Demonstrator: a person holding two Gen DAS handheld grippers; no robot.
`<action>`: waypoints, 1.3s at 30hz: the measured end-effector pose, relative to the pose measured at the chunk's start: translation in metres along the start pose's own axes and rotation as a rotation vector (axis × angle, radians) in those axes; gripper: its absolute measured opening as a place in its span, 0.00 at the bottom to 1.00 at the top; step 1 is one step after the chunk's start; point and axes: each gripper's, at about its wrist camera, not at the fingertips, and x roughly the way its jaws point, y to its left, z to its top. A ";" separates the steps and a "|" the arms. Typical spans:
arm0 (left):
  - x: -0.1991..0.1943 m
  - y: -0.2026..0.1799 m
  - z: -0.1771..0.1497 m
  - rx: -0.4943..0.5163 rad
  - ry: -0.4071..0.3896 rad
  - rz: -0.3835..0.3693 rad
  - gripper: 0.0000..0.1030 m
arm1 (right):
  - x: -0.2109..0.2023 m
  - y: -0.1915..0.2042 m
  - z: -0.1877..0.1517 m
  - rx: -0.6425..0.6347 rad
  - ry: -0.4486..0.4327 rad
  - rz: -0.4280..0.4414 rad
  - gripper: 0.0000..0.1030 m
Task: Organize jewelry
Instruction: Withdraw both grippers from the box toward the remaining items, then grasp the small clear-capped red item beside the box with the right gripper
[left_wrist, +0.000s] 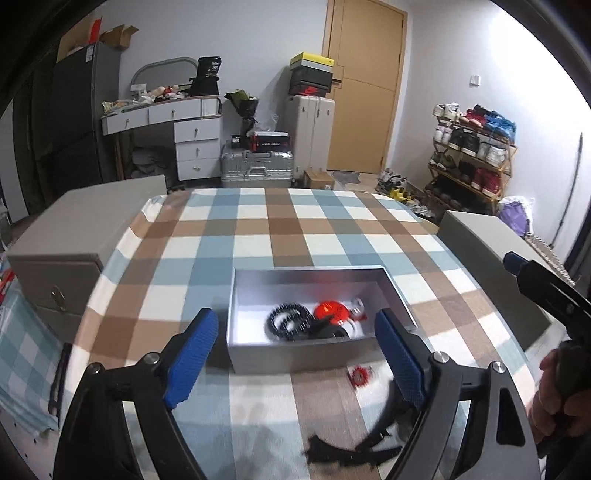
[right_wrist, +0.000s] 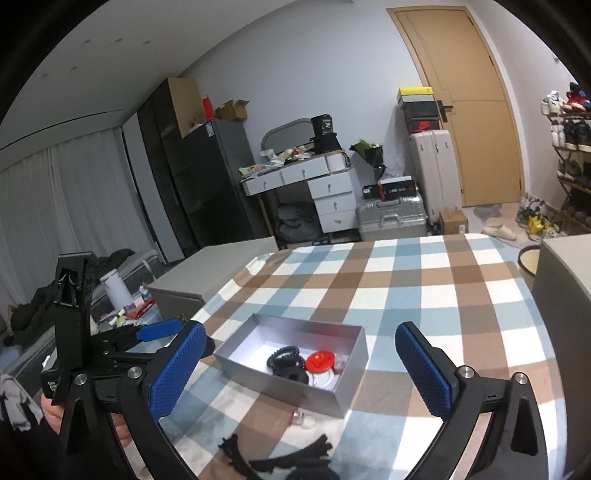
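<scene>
An open silver box (left_wrist: 295, 356) (right_wrist: 343, 397) sits on the checked tablecloth. It holds a black bead bracelet (left_wrist: 290, 322) (right_wrist: 281, 356), a red piece (left_wrist: 330, 311) (right_wrist: 320, 361) and a white piece (left_wrist: 357, 308). In front of the box lie a small red item (left_wrist: 358, 376), a clear trinket (right_wrist: 303, 419) and black hair clips (left_wrist: 351, 448) (right_wrist: 291, 461). My left gripper (left_wrist: 297, 354) hovers open just short of the box, with nothing between its pads. My right gripper (right_wrist: 301, 369) is wide open and empty above the near table.
The checked cloth (left_wrist: 295, 229) covers the table, and most of its far half is bare. Grey cabinets stand at the table's left (left_wrist: 74, 240) and right (left_wrist: 476, 236). A hand (left_wrist: 554, 387) holds the right tool at the frame's right edge.
</scene>
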 end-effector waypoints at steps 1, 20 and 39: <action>-0.002 0.002 -0.004 -0.008 0.006 -0.014 0.81 | -0.003 0.000 -0.003 0.002 -0.002 -0.001 1.00; -0.006 0.017 -0.075 -0.119 0.131 0.073 0.82 | 0.032 0.015 -0.063 -0.030 0.297 -0.003 1.00; -0.008 0.048 -0.084 -0.140 0.127 0.180 0.82 | 0.123 0.031 -0.077 -0.037 0.521 -0.054 0.70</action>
